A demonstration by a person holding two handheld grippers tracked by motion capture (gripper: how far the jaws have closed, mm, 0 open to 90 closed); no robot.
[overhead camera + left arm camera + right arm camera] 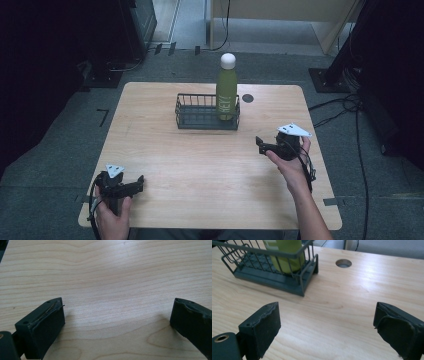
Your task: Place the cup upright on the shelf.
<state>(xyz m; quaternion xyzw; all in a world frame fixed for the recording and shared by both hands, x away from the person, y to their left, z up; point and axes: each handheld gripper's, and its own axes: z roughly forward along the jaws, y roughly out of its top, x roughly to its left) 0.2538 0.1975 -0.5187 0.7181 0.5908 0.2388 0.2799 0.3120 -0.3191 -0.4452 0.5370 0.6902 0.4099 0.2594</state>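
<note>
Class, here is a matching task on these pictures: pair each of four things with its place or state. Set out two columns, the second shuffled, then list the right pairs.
Things:
1. bottle
2. basket
3. left tool
4. right tool

Places or states:
A. open, low over the table's near left corner
B. standing upright in the basket's right end
C. open, over the table's right side, pointing toward the basket
D. sitting on the table near its far edge, beside a round hole

Pairs: 1-B, 2-D, 3-A, 4-C
</note>
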